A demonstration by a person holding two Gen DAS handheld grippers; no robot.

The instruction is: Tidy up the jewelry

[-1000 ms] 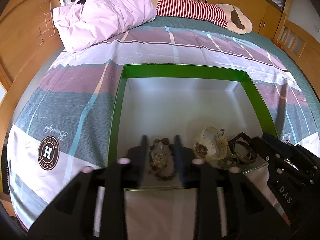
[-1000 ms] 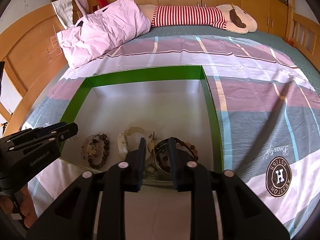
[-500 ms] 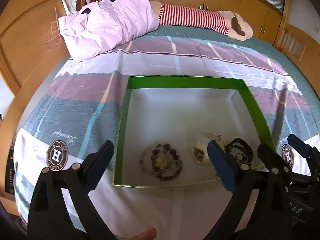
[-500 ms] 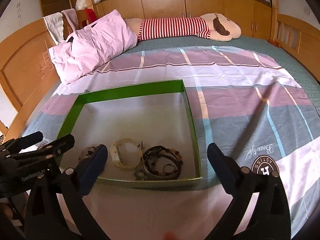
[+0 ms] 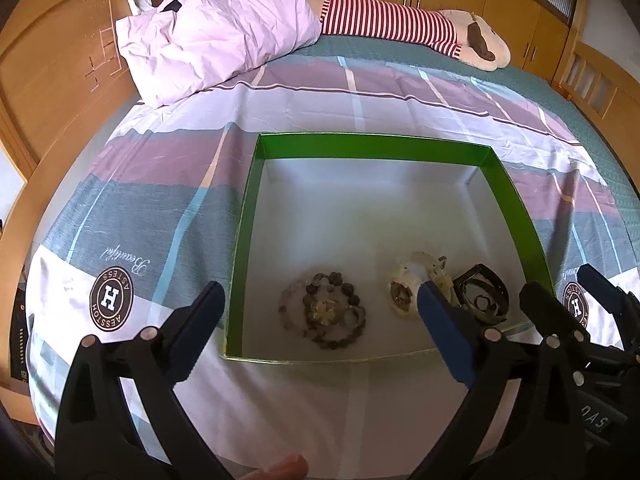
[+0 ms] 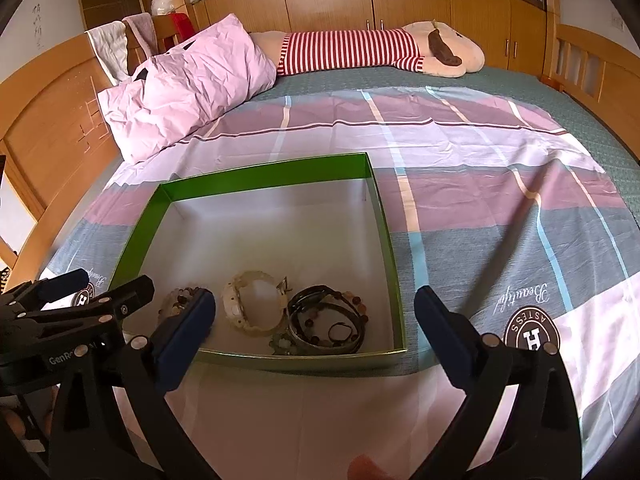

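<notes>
A shallow green box (image 5: 248,216) (image 6: 386,232) with a white floor lies on the bed. Along its near side lie a coil of dark beaded bracelets (image 5: 326,314) (image 6: 182,300), a cream bracelet (image 5: 412,284) (image 6: 256,308) and a tangle of black bands and beads (image 5: 486,294) (image 6: 328,322). My left gripper (image 5: 318,302) is open above the near rim, its blue pads wide apart and nothing between them. My right gripper (image 6: 314,312) is open too, hovering over the near rim, holding nothing. Each gripper shows at the edge of the other's view.
The bed carries a plaid sheet (image 5: 160,200) in purple, grey and white. A pink pillow (image 5: 208,36) and a striped plush toy (image 5: 400,28) lie at the far end. Wooden bed frame (image 5: 52,80) and cabinets (image 6: 340,0) surround it.
Both grippers opened wide from a narrow gap and drew back and up from the box. The beaded bracelets and the black bands now lie free on the box floor.
</notes>
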